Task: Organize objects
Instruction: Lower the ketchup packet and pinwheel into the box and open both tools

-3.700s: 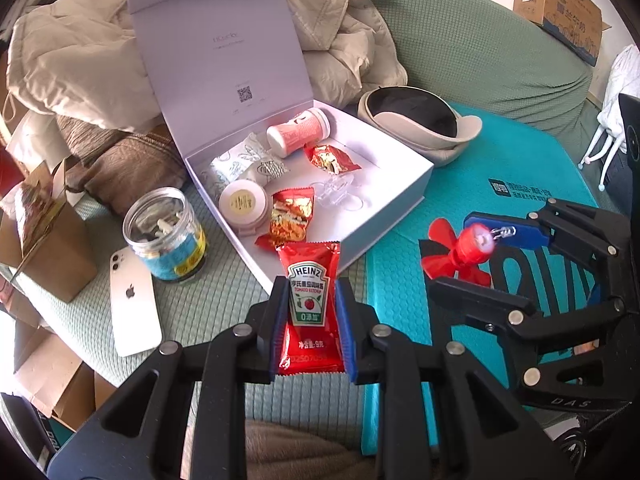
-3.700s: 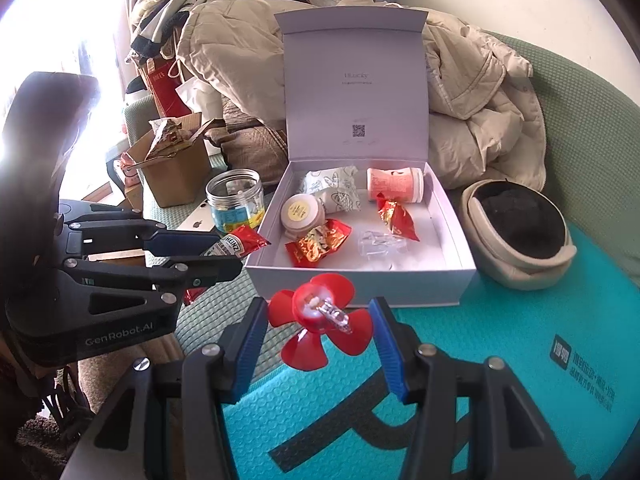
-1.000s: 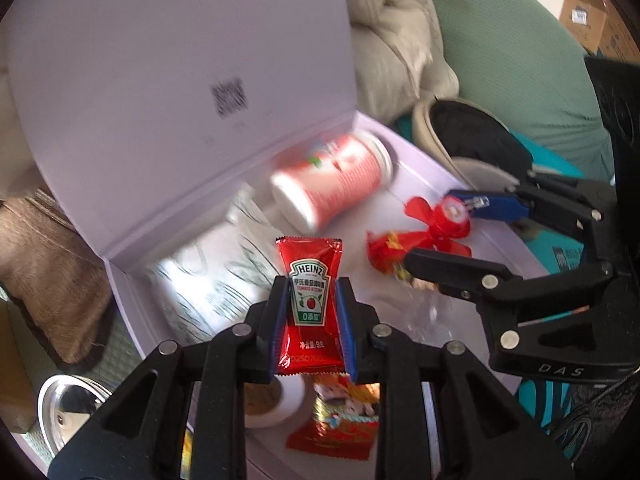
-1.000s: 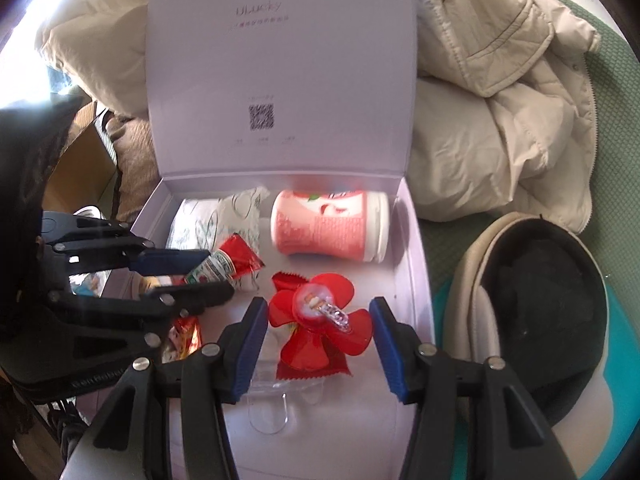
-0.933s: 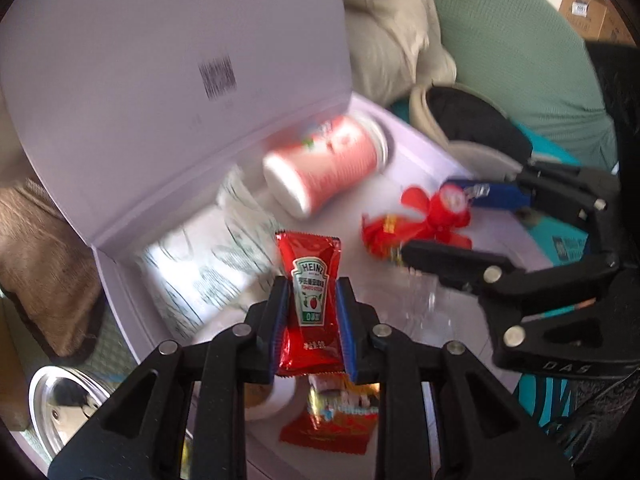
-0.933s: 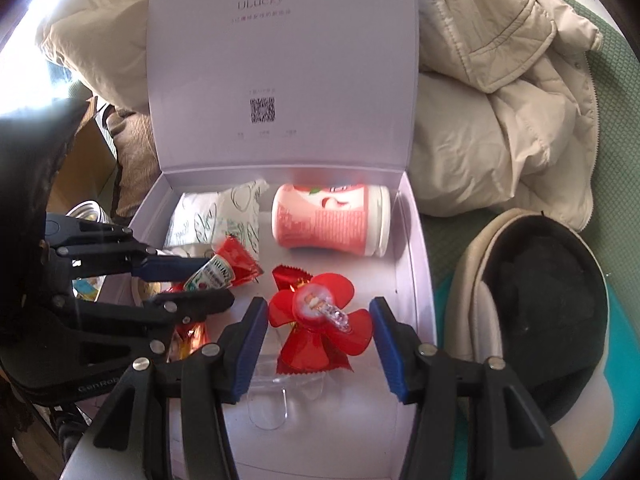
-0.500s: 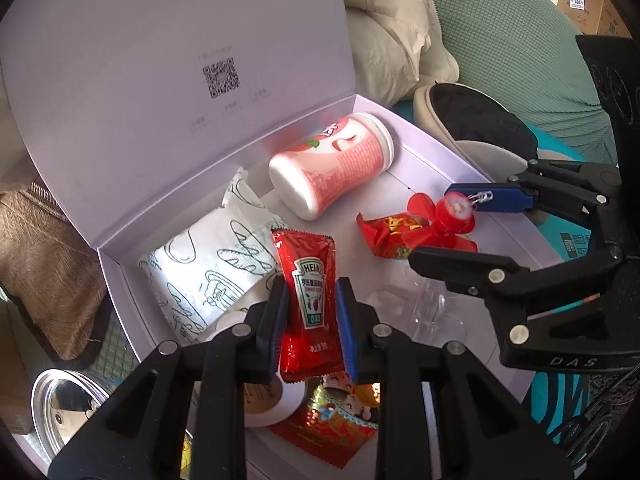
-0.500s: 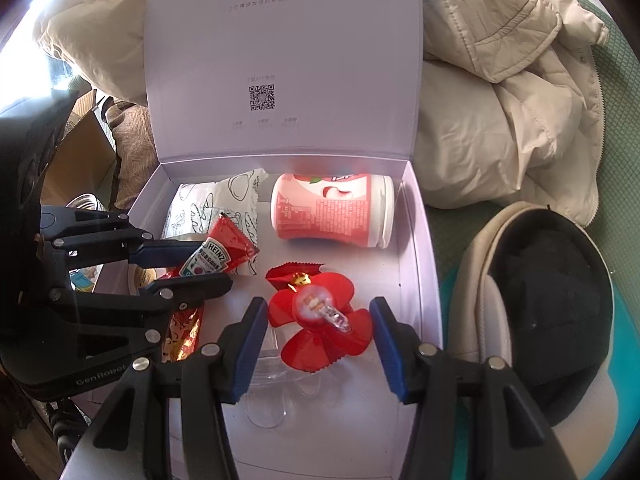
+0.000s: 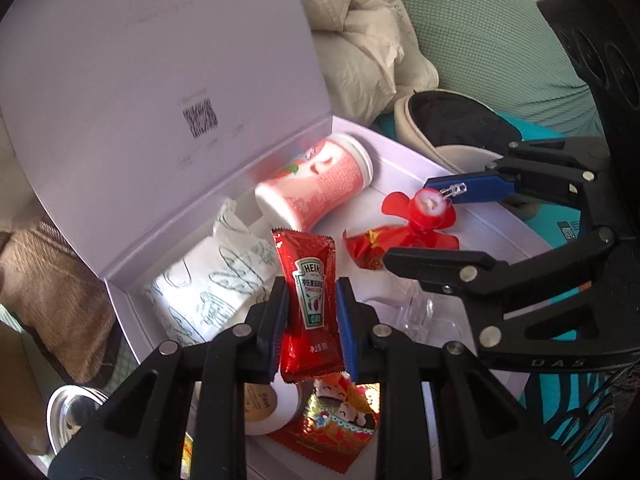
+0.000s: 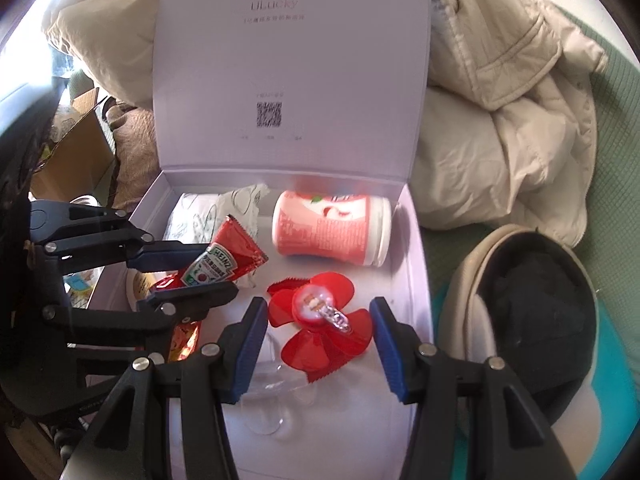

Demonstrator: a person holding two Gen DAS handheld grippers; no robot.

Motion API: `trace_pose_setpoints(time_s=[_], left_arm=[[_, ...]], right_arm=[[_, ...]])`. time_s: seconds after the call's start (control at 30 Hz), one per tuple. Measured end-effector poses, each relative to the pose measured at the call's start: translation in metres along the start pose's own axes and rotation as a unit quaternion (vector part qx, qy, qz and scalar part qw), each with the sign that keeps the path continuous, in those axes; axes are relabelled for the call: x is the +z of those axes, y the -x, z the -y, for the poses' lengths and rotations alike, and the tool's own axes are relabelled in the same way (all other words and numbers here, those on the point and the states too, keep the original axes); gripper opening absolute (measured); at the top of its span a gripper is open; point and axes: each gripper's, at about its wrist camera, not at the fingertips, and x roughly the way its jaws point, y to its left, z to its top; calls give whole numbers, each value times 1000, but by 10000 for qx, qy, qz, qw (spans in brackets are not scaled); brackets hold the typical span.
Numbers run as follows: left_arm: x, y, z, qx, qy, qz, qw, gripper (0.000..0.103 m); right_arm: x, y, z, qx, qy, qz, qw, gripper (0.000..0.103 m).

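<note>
The left tool (image 9: 310,320) is clamped on a red Heinz ketchup sachet (image 9: 308,296), with both blue pads pressed against the sachet's long edges. The sachet stands roughly upright between the fingers, its top edge tilted slightly left, and is held above the interior of the open white box (image 10: 416,280).

The right tool (image 10: 318,338) holds a small red fan propeller (image 10: 320,320) by the edges of its blades; the jaws stand partly apart, at the width of the propeller. The propeller has a pale hub and a small metal clip (image 10: 338,318) on it. It also sits over the box interior, right of the sachet in the right wrist view.

Box contents, as visible:
- a pink and white cylindrical container (image 10: 330,232) lying on its side near the hinge wall
- a white printed pouch (image 9: 208,292) at the rear left
- a red sweet wrapper (image 9: 368,246) below the propeller
- a clear plastic item (image 10: 272,400) on the floor of the box
- a red and gold packet (image 9: 336,424) and a round white disc (image 9: 264,404) at the near edge

The box lid (image 10: 292,72) stands raised. A beige jacket (image 10: 500,100) and a beige-rimmed cap (image 10: 532,304) lie right of the box.
</note>
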Motion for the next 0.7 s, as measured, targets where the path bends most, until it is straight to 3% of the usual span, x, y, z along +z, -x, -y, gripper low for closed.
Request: trace_pose_setpoints(time_s=[0.43, 0.53, 0.6, 0.7], left_arm=[[6, 1, -22, 283, 329, 151, 9989, 24], [6, -1, -21, 261, 332, 137, 9990, 35], [6, -3, -19, 467, 268, 135, 9985, 42], [6, -7, -20, 611, 230, 93, 9978, 50]], right_arm=[[11, -19, -8, -116, 38, 8, 9999, 54], [10, -24, -11, -181, 68, -32, 9998, 54], [9, -26, -10, -167, 95, -69, 9998, 54], [6, -26, -11, -216, 177, -67, 9996, 71]])
